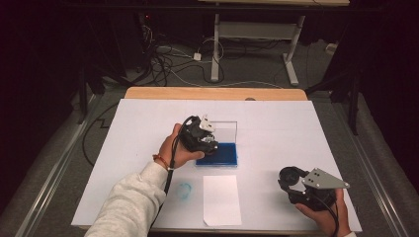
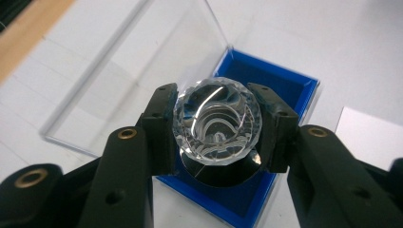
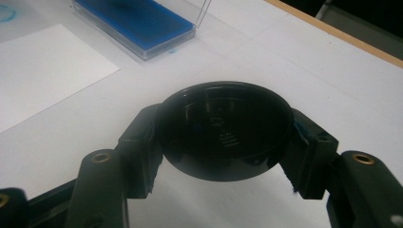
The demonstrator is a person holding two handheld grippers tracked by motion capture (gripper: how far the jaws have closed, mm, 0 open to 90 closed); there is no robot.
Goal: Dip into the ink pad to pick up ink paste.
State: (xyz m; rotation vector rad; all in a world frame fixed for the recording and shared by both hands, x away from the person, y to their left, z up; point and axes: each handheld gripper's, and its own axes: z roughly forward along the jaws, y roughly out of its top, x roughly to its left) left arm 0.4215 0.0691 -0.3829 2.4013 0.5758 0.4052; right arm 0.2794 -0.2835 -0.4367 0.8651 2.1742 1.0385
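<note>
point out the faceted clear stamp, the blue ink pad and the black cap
faceted clear stamp [image 2: 217,124], left gripper view, on its round clear face
blue ink pad [image 3: 135,20], right gripper view, on its blue top surface
black cap [image 3: 223,130], right gripper view, on its hollow inside

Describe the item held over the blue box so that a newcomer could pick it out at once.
Start at the white-covered table and find the blue box with its raised clear lid. Above it, the left gripper clamps a faceted clear crystal. Unlike the black disc in the right gripper, it is transparent.
</note>
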